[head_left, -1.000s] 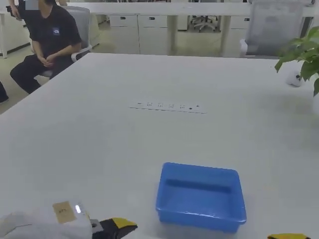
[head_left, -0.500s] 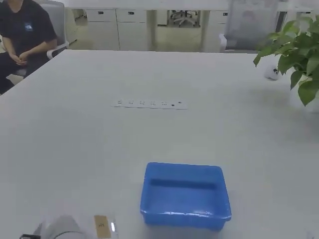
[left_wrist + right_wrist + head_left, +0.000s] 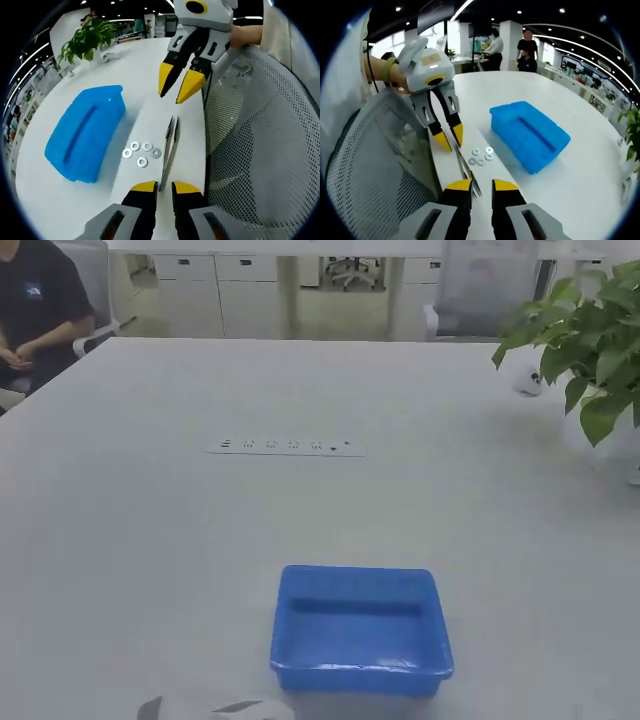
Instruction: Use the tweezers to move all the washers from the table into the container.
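Note:
Several small steel washers [image 3: 141,152] [image 3: 481,155] lie in a cluster on the white table [image 3: 150,530], near its front edge. Thin metal tweezers [image 3: 170,150] [image 3: 466,167] lie flat beside them. The blue container [image 3: 360,630] [image 3: 85,132] [image 3: 529,132] stands just beyond, with nothing inside that I can see. My left gripper [image 3: 165,189] [image 3: 449,139] and right gripper [image 3: 481,187] [image 3: 178,86] face each other over the tweezers, one at each end. On both, the jaws stand slightly apart and hold nothing.
A grey mesh chair back [image 3: 260,150] [image 3: 370,165] is right at the table edge beside both grippers. A flush power strip [image 3: 285,447] sits mid-table, and a potted plant [image 3: 590,340] stands at the far right. A person [image 3: 30,310] sits at the far left.
The head camera has swung, so the container sits further left in the picture. The gripper seen at the bottom edge has dropped out of the head view.

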The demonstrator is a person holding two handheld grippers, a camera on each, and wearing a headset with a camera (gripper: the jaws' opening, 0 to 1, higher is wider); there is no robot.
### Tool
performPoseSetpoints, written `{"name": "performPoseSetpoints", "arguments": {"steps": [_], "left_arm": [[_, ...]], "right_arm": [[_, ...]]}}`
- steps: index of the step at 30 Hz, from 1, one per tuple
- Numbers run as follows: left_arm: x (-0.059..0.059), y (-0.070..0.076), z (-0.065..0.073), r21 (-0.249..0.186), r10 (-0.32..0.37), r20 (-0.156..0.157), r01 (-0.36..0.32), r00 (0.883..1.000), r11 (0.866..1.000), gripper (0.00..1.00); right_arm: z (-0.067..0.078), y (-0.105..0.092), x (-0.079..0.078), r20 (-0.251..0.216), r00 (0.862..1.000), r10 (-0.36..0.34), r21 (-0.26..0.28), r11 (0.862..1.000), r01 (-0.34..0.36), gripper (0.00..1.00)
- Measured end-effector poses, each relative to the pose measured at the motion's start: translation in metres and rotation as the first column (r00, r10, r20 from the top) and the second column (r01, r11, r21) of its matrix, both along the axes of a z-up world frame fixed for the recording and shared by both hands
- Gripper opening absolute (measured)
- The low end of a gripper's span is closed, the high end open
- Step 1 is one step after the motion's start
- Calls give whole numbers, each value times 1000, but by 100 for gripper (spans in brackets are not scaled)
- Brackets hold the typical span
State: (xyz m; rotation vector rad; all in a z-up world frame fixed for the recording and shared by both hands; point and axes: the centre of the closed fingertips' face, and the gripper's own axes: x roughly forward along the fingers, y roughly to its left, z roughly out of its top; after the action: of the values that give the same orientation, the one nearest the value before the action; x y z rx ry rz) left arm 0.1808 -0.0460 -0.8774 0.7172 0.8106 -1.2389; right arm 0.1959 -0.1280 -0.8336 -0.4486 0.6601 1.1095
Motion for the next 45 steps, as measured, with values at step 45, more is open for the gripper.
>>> {"name": "performPoseSetpoints", "arguments": {"steps": [45], "left_arm": [[-24,-55,97,-198,-177,137,202,975,959,0]], "right_arm": [[-22,15,-30,-51,966,254,-66,964,-258,11]]}}
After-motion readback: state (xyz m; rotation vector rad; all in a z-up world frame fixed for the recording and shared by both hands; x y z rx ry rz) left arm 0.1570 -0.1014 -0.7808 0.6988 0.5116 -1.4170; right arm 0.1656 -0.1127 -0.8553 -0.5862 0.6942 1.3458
